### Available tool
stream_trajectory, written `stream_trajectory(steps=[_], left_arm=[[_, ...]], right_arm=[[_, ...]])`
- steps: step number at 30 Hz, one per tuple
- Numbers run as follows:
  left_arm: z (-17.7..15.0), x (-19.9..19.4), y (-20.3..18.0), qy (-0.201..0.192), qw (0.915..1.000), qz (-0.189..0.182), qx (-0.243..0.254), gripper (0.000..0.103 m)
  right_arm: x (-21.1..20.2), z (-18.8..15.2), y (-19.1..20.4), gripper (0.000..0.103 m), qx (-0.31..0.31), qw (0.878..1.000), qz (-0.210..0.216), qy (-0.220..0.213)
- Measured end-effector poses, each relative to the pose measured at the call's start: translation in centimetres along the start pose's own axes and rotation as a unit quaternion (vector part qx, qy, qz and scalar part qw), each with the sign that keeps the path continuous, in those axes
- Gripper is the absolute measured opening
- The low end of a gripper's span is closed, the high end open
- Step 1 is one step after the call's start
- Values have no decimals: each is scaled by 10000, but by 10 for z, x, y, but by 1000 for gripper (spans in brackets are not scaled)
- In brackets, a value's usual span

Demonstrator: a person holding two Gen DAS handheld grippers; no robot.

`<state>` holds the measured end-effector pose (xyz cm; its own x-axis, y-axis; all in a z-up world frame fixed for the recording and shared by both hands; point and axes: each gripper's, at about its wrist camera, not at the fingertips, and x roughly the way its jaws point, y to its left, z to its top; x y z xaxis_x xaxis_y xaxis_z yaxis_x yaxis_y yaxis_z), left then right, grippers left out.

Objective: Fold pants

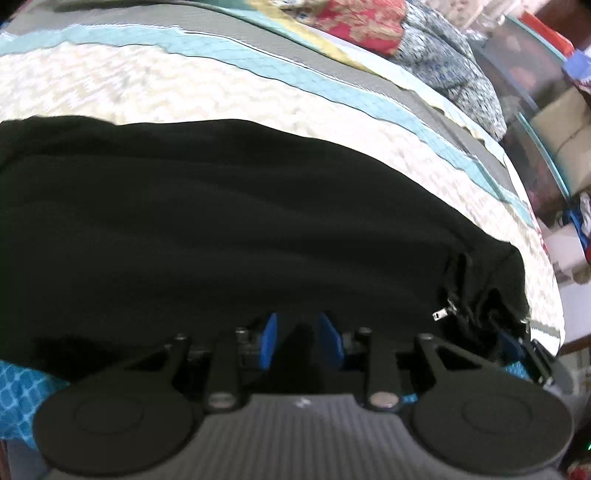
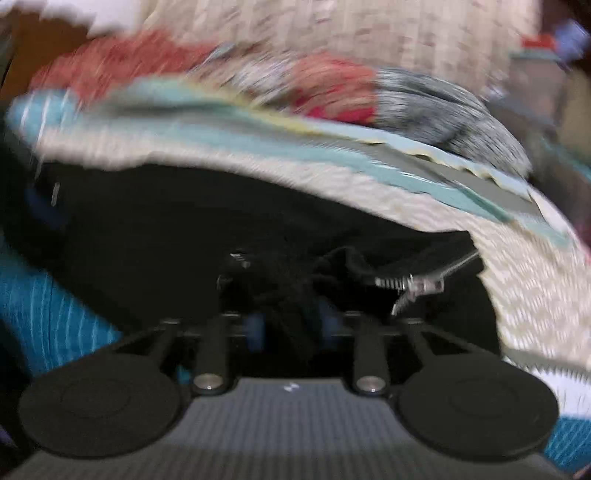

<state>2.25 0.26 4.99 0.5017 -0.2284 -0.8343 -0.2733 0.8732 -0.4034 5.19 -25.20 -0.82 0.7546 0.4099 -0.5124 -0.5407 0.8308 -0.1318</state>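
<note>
left hand-held gripper: clenched on black pants hem
right hand-held gripper: gripping bunched pants near zipper
surroundings: patterned bed; colourful pillows behind

Bedroom: quilted bedspread, pillows

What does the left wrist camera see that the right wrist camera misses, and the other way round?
Only the left view shows the other tool, the right tool, at the far right edge of the black fabric pants, and shelves of clutter beyond the bed. Only the right view, which is blurred, shows the silver metal zipper lying open up close and the right tool bunching black cloth between its blue pads. Both show the pants spread on the cream and teal patterned bedspread, and the left tool pinches cloth too.
</note>
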Motion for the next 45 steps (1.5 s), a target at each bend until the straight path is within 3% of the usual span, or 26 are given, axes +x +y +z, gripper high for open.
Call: stream_trajectory(steps=[2, 5, 10, 14, 18, 22, 25, 30, 34, 38, 39, 41, 43, 45], left_arm=[[0, -4, 11, -51, 9999, -36, -115, 30], [0, -7, 17, -62, 9997, -139, -180, 30], [5, -6, 1, -71, 9989, -465, 92, 30], [2, -2, -17, -14, 9974, -649, 314, 34], [-3, 0, -20, 59, 9975, -616, 353, 35], [-4, -7, -11, 10, 9985, -520, 185, 35], [-2, -12, -2, -58, 9988, -472, 96, 36], [2, -7, 12, 13, 9989, -453, -134, 37], [2, 4, 10, 141, 9985, -502, -173, 37], [6, 16, -33, 221, 9972, -468, 545, 37], [8, 19, -52, 197, 9948, -486, 874, 37], [8, 23, -96, 78, 9842, -544, 1684, 40], [1, 28, -146, -143, 9649, -530, 2567, 57], [-14, 35, -193, -350, 9378, -545, 3411, 60]], right_arm=[[-5, 1, 2, 72, 29, 9999, 148, -62], [-14, 4, -12, 72, 359, 9993, -3, -69], [-43, -1, -49, 72, 974, 9946, -214, -284], [-33, 2, -70, 72, 1253, 9916, -109, -299], [-2, 32, -52, 72, 793, 9955, 105, -509], [26, 61, -21, 72, 462, 9947, 721, -561], [21, 61, -8, 72, 227, 9956, 672, -609], [-38, 39, -62, 70, 1416, 9822, 586, -1085], [-70, 9, -114, 61, 2461, 9619, 178, -1177], [-54, -7, -141, 34, 2893, 9544, -300, -671], [-48, -9, -145, 28, 3031, 9508, -293, -569], [-37, -14, -155, 26, 3412, 9389, -142, -435], [-27, -11, -166, 26, 3703, 9278, 24, -451], [-19, -7, -176, 26, 3902, 9196, 130, -437]])
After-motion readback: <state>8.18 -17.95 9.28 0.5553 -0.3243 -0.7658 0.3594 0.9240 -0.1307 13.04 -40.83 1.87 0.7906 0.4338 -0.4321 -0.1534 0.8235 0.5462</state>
